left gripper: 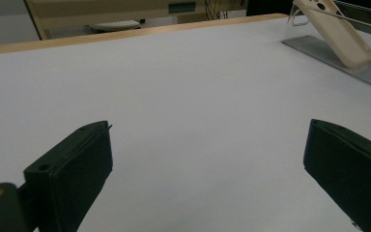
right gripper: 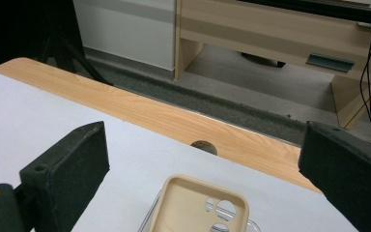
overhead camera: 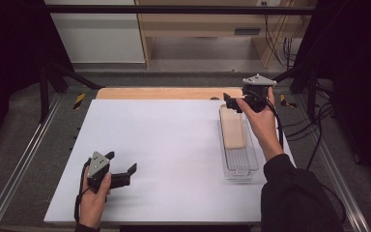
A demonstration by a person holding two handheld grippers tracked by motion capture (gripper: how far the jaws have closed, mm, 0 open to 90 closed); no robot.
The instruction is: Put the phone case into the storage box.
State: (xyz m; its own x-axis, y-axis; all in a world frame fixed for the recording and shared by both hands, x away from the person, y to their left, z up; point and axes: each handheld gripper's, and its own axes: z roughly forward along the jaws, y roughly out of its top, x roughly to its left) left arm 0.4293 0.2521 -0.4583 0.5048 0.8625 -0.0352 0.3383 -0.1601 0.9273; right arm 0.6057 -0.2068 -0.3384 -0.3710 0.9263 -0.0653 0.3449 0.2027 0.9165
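A beige phone case (overhead camera: 233, 128) leans in a long clear tray (overhead camera: 241, 166) at the right of the white board. My right gripper (overhead camera: 228, 102) hovers open at the tray's far end. In the right gripper view the phone case (right gripper: 198, 208), hollow side up with camera cut-outs, lies below and between the spread jaws of the right gripper (right gripper: 204, 130), apart from both. My left gripper (overhead camera: 122, 161) rests open near the board's front left with nothing between its fingers. From the left gripper (left gripper: 210, 128) the phone case (left gripper: 338, 31) and tray (left gripper: 338, 60) appear far off at the upper right.
The white board (overhead camera: 164, 145) covers a wooden table whose far edge (overhead camera: 159, 93) shows, with a round hole (right gripper: 204, 146) in it. Metal rails run along both sides. Cables (overhead camera: 314, 125) hang at the right. Wooden furniture (overhead camera: 203, 24) stands beyond.
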